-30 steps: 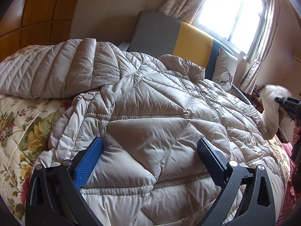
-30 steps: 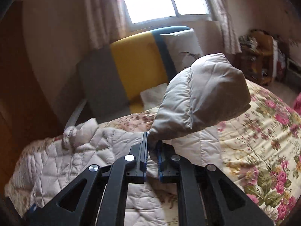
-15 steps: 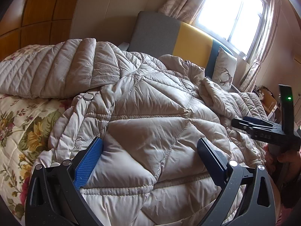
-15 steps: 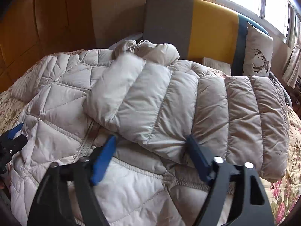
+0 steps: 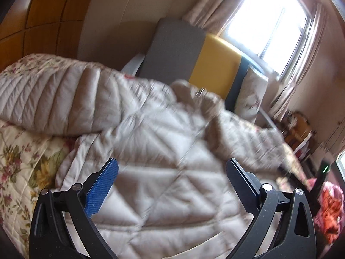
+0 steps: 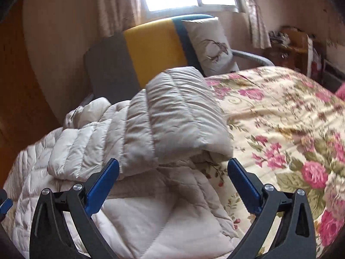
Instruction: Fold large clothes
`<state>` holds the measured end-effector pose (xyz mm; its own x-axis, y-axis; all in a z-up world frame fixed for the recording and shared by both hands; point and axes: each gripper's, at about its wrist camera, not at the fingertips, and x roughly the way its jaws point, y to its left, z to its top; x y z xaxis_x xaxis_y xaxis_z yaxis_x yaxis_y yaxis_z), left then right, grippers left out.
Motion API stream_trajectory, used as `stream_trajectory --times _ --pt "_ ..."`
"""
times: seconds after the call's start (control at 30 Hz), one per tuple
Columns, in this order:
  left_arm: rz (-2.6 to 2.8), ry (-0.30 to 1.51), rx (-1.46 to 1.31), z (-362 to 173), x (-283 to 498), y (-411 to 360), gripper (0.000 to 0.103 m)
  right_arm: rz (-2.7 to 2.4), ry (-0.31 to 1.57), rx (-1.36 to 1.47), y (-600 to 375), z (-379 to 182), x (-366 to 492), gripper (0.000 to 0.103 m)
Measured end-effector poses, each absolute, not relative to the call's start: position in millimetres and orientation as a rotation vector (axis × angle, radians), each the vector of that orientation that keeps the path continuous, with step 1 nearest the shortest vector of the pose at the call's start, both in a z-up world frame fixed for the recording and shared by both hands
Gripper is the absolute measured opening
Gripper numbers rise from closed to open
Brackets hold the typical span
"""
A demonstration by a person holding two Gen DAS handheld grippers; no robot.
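A beige quilted down jacket (image 5: 163, 129) lies spread on the bed. One sleeve (image 5: 54, 99) stretches out to the left in the left wrist view. The other sleeve (image 6: 172, 112) lies folded across the jacket body (image 6: 140, 215). My left gripper (image 5: 172, 161) hovers open above the jacket's lower part, with nothing between its fingers. My right gripper (image 6: 172, 161) is over the jacket's edge just below the folded sleeve. Its jaws are opening and stand wide, their pads touching no cloth. The left wrist view is blurred.
A floral bedspread (image 6: 280, 118) covers the bed to the right of the jacket. A grey and yellow headboard (image 6: 151, 49) with a deer-print pillow (image 6: 211, 43) stands at the back. Wooden panelling (image 5: 43, 10) is at the left, a cluttered nightstand (image 6: 295, 43) at the far right.
My right gripper let go of the sleeve it held up, and the sleeve now lies folded over the jacket. That gripper opened wide and sank. My left gripper rose away from the jacket.
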<state>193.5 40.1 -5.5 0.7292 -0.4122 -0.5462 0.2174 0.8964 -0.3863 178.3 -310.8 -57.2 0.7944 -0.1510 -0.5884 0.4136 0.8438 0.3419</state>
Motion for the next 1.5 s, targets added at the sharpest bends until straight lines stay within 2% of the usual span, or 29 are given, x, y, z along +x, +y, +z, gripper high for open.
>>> stream_trajectory --times 0.13,0.27,0.37,0.47,0.5,0.53,0.6,0.8,0.97,1.07,1.2,1.33,1.5 --pt "-0.426 0.682 -0.246 12.2 212.1 1.0 0.099 -0.326 0.59 0.638 -343.7 -70.5 165.1 0.1" --pt "-0.486 0.747 -0.169 -3.8 245.3 -44.8 0.097 -0.301 0.603 0.703 -357.1 -76.8 162.3 0.1" --pt "-0.518 0.841 -0.174 -28.3 277.5 -74.5 0.083 -0.285 0.596 0.738 -355.4 -82.6 161.0 0.1" --pt "-0.54 0.905 -0.202 -48.2 296.9 -91.1 0.06 -0.281 0.59 0.743 -354.4 -82.5 159.8 0.1" --pt "-0.546 0.918 -0.209 -52.0 300.3 -93.5 0.034 -0.279 0.586 0.746 -354.9 -82.4 159.2 0.1" --pt "-0.536 0.923 -0.206 -53.4 301.8 -93.6 0.016 -0.278 0.582 0.752 -355.0 -82.4 159.9 0.1" --pt "-0.548 0.891 -0.238 -48.3 298.7 -87.1 0.009 -0.274 0.575 0.758 -355.9 -83.3 159.1 0.1" --pt "-0.465 0.752 -0.259 -14.3 291.7 -40.1 0.006 -0.275 0.567 0.755 -353.6 -82.0 156.1 0.1" --pt "-0.356 0.779 -0.202 -42.6 288.4 -10.4 0.006 -0.283 0.58 0.745 -351.3 -81.5 157.5 0.1" --pt "-0.345 0.817 -0.271 -69.8 285.5 2.4 0.006 -0.305 0.602 0.734 -349.4 -79.4 159.1 0.101" --pt "-0.371 0.811 -0.326 -80.0 280.8 12.4 0.009 -0.341 0.654 0.669 -347.1 -57.8 172.8 0.101" --pt "-0.377 0.818 -0.33 -83.9 280.3 13.6 0.009 -0.409 0.622 0.564 -354.1 -29.4 210.9 0.101" --pt "-0.367 0.828 -0.304 -87.5 283.2 4.9 0.011 -0.512 0.789 0.414 -367.3 -50.0 284.6 0.101"
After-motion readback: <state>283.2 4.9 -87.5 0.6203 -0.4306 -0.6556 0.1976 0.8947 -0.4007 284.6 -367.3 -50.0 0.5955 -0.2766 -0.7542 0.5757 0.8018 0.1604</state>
